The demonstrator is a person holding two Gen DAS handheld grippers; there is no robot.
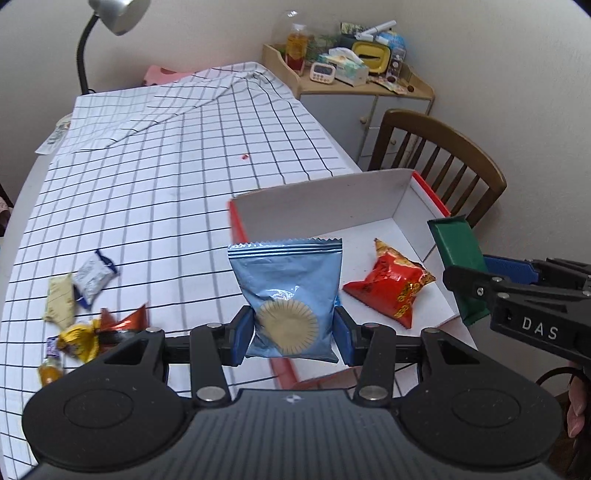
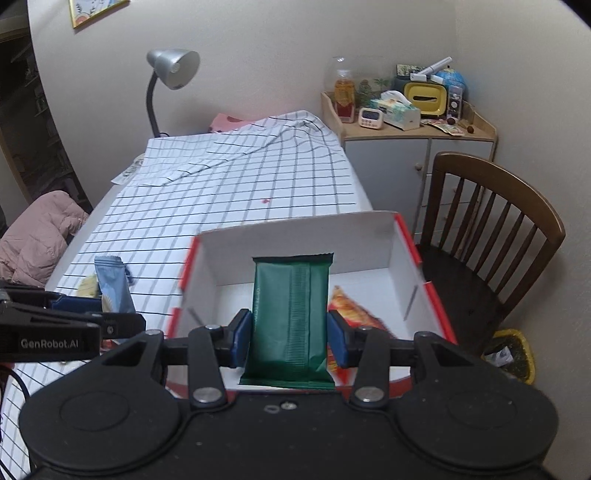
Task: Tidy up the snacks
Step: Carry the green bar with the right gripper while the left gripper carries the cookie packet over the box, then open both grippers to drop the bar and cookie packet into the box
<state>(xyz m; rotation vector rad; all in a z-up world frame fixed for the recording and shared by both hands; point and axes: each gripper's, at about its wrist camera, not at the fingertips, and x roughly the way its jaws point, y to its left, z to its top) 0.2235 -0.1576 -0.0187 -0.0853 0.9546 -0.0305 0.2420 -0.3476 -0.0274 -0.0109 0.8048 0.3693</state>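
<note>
Left gripper (image 1: 291, 332) pinches my blue cookie packet (image 1: 286, 295), right gripper (image 2: 290, 341) clamps the green bar (image 2: 290, 314), both hanging upright over the white box (image 2: 364, 234) for dropping

Counter (image 2: 221, 192) under black-grid white cloth, against beige wall (image 2: 258, 44). Silver gooseneck lamp (image 2: 173, 68) at its far end. Right of lamp: cluttered corner cabinet (image 2: 417, 155). Dark wooden chair (image 2: 495, 221) in front of cabinet. Framed picture (image 2: 94, 11) high, left of lamp.

My tabletop (image 1: 155, 206) wore a checked cloth (image 1: 184, 166); on it lay loose snack packets (image 1: 79, 299) and a white box (image 1: 332, 206).
</note>
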